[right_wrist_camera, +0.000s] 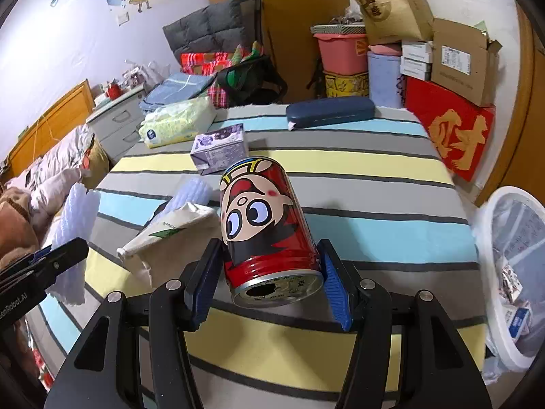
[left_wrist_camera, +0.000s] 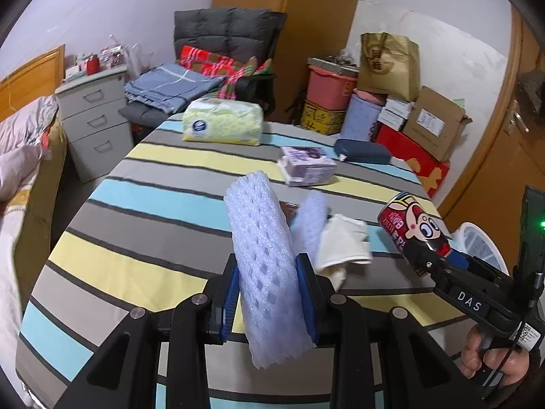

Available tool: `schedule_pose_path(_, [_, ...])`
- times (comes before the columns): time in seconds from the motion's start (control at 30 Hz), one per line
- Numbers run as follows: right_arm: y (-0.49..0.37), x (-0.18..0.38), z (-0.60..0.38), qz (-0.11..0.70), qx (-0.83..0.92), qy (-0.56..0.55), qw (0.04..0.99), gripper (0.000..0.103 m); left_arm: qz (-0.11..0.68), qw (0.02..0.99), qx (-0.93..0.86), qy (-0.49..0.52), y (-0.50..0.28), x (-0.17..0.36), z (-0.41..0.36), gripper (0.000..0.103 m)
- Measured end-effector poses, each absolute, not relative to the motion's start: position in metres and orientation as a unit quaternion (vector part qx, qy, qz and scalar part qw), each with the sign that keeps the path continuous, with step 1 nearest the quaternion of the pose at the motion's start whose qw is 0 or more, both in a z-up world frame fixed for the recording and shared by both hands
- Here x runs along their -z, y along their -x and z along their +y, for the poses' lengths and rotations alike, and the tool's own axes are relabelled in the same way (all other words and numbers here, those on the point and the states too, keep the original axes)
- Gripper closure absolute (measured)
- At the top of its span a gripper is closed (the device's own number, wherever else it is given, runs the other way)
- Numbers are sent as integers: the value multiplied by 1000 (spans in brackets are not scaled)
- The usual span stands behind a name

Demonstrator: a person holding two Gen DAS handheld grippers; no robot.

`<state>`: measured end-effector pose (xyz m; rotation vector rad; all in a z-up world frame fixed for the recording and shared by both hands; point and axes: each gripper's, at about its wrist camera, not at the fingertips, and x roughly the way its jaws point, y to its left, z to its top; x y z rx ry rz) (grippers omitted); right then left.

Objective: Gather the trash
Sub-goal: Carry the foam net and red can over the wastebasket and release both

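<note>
Red can (right_wrist_camera: 269, 235) in right claw (right_wrist_camera: 270, 283) (upside-down)

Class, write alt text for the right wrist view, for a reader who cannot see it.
The right gripper holds a red cartoon can in its jaws above a striped tablecloth. A lined white bin stands at right; the left gripper holds white foam netting at left.

My left gripper (left_wrist_camera: 269, 293) is black, with angular linkage arms and round silver screws just behind ribbed blue pads (left_wrist_camera: 229, 301) lining each jaw. My right gripper (right_wrist_camera: 270, 283) is built the same way: black arms, silver pivots, blue ribbed pads (right_wrist_camera: 335, 288). Farther back on its body sits a white "DAS" label, a barcode sticker, a thin black cable and a green light.
</note>
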<state>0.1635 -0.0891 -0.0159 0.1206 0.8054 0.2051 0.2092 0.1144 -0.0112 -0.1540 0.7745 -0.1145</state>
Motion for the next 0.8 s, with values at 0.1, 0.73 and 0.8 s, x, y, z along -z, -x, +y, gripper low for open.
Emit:
schedule_pose_path(0.1, [-158,12,-96,385,-96,-63,916,45,371,924,69,68,-205,4,101,70])
schedule_pose_path(0.73, [-125,-6,-170,347,-41,-99,932,45,342,927,154,15,-188,-28,-3,70])
schedule_pose_path(0.8, [-122,-6,-178,346,-34,-103,932,45,342,925,166,10,-187,-29,-16,70])
